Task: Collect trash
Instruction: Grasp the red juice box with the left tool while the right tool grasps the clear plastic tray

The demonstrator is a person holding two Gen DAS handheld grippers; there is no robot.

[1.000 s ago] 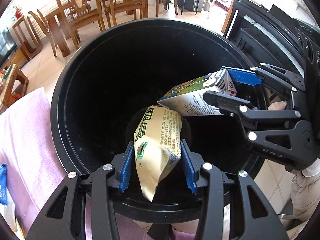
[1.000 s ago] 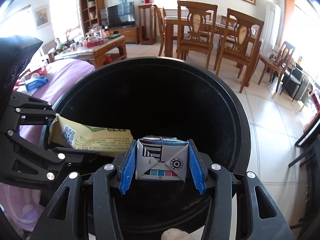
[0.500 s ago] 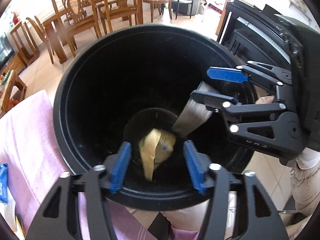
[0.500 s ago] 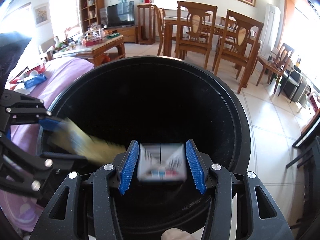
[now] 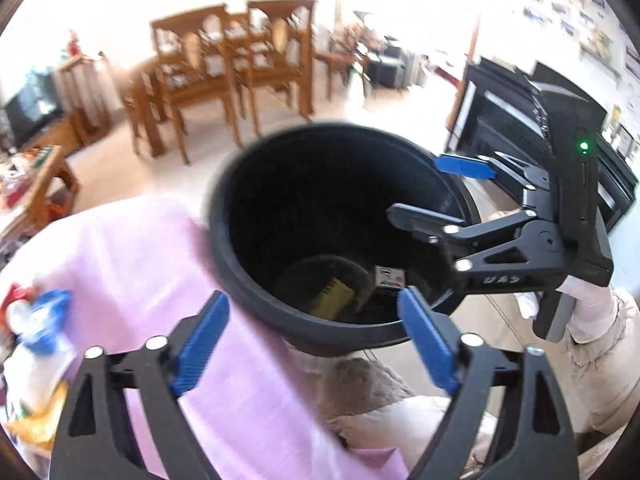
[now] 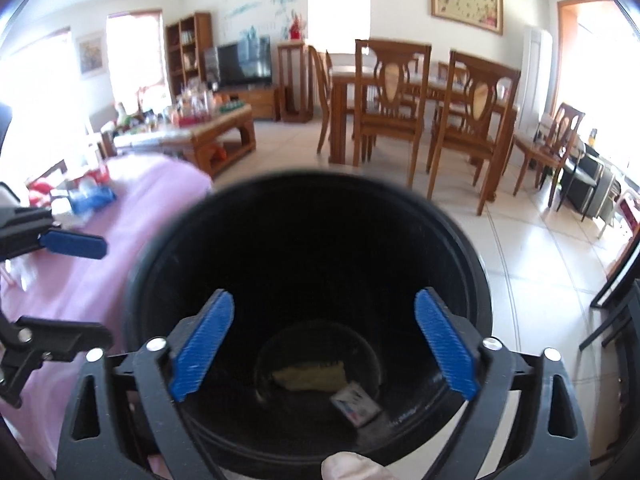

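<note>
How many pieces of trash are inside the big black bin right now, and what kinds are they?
Yellow crinkly snack packet: 1
Small white drink carton: 1
Total: 2, both lying at the bottom of the round black plastic bin.

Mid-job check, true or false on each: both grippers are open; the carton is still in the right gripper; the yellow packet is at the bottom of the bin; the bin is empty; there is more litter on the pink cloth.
1. Both grippers are open. True: the left gripper and right gripper both have spread jaws with nothing between them.
2. The carton is in the right gripper. False: it lies at the bottom of the bin.
3. The yellow packet is at the bottom of the bin. True.
4. The bin is empty. False: it holds the packet and carton.
5. More litter lies on the pink cloth. True: blurred wrappers sit at its left edge.
</note>
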